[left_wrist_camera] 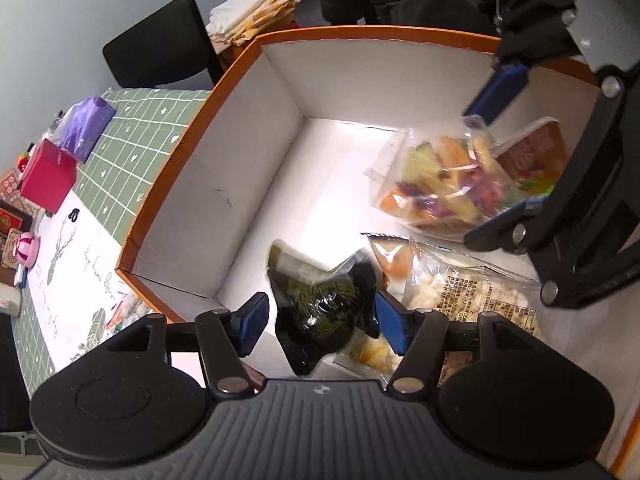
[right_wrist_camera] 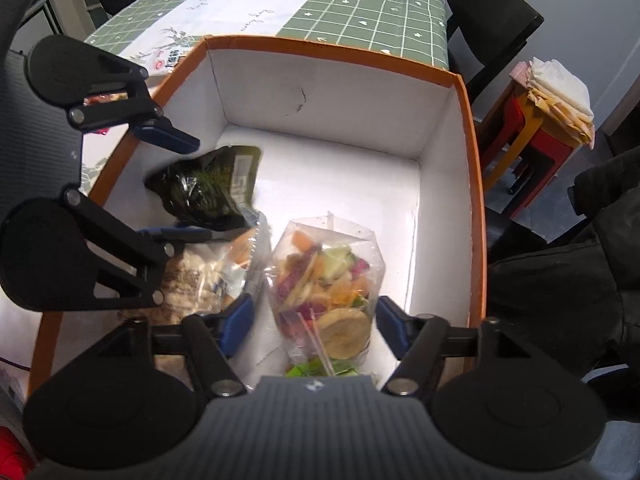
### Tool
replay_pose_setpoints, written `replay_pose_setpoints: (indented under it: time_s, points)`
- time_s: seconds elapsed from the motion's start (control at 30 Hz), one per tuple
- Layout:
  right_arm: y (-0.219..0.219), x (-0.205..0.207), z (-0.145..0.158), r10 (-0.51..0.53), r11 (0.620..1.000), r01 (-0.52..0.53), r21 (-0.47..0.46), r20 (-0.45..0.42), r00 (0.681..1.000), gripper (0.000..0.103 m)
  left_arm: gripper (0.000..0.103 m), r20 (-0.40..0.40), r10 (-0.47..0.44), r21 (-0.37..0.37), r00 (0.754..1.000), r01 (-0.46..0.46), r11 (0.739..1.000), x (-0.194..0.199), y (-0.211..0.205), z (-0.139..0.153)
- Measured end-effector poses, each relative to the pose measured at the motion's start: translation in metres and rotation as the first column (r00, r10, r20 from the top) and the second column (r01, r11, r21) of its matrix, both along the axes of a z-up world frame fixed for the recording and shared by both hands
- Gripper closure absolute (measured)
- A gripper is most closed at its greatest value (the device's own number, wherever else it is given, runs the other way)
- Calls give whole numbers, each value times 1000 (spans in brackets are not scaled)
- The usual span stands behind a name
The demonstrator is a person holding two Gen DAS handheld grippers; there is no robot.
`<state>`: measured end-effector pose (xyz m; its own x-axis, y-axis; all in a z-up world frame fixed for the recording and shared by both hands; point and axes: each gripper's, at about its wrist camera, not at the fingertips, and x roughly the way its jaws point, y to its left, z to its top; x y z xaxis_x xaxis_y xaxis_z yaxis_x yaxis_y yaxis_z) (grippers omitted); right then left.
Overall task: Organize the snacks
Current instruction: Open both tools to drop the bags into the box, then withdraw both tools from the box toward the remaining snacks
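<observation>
An orange-rimmed box with white inside [left_wrist_camera: 240,168] [right_wrist_camera: 472,168] holds snacks. My left gripper [left_wrist_camera: 320,326] is open inside it, with a dark green packet [left_wrist_camera: 324,312] [right_wrist_camera: 208,188] lying loose between its fingers. My right gripper [right_wrist_camera: 312,330] is open around a clear bag of mixed vegetable chips [right_wrist_camera: 328,292] [left_wrist_camera: 440,184], which rests on the box floor. A clear bag of pale puffed snacks [left_wrist_camera: 472,292] [right_wrist_camera: 196,280] lies beside them. Each gripper shows in the other's view: the right [left_wrist_camera: 508,160], the left [right_wrist_camera: 176,184].
The box stands on a green checked tablecloth [right_wrist_camera: 360,12] [left_wrist_camera: 132,136] with a pink box [left_wrist_camera: 48,180], a purple pack [left_wrist_camera: 86,126] and small items. Black chairs [right_wrist_camera: 492,20] [left_wrist_camera: 160,44] and a stool with folded cloths [right_wrist_camera: 556,92] stand around.
</observation>
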<state>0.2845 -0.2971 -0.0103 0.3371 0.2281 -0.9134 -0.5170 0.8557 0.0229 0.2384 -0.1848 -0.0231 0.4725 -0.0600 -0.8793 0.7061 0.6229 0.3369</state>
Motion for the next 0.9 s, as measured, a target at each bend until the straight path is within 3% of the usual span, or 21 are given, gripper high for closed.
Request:
replay_pose_setpoints:
  time_s: [0.23, 0.47, 0.67, 0.7, 0.77, 0.9]
  points:
    - [7, -12, 7, 41, 999, -41, -19, 9, 999, 20, 23, -43, -62, -42, 997, 60, 997, -17, -1, 10]
    - [6, -23, 4, 50, 998, -51, -28, -36, 998, 24, 23, -54, -87, -20, 995, 86, 996, -35, -1, 4]
    - [0, -33, 22, 39, 998, -38, -53, 16, 999, 24, 23, -36, -92, -32, 995, 91, 995, -44, 7, 14]
    - [0, -33, 27, 38, 997, -36, -62, 33, 999, 27, 23, -28, -88, -35, 996, 87, 996, -45, 8, 17]
    - [-1, -31, 35, 23, 997, -19, -75, 59, 998, 42, 23, -13, -79, -45, 997, 78, 996, -48, 10, 23]
    - [-1, -28, 39, 9, 993, 3, -121, 92, 996, 78, 22, 31, -67, -58, 997, 69, 996, -55, 17, 36]
